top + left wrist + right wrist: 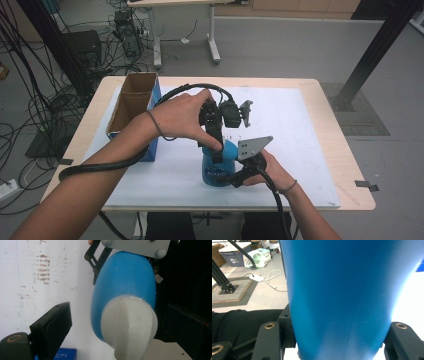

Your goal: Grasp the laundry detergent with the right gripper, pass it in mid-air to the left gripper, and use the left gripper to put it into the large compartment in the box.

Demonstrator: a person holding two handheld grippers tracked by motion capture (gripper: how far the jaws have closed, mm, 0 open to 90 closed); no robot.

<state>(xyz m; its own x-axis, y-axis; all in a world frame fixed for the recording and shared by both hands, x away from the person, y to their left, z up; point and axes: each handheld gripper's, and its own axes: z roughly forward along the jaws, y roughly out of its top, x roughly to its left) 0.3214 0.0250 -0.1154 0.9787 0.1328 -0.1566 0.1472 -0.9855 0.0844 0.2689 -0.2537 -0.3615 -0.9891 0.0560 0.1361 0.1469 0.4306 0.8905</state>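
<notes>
Jaws of the right gripper clamp the blue bottle; left gripper's stand wide around its white cap.

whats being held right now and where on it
The right claw is shut on the blue bottle around its lower body. The left claw stands open around the bottle's white cap, not gripping it.

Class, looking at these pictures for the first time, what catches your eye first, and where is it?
A blue bottle with a white cap stands near the front middle of the white-covered table. The right gripper clamps its body, while the left gripper comes down over the cap, jaws open. An open cardboard box sits at the left.
</notes>
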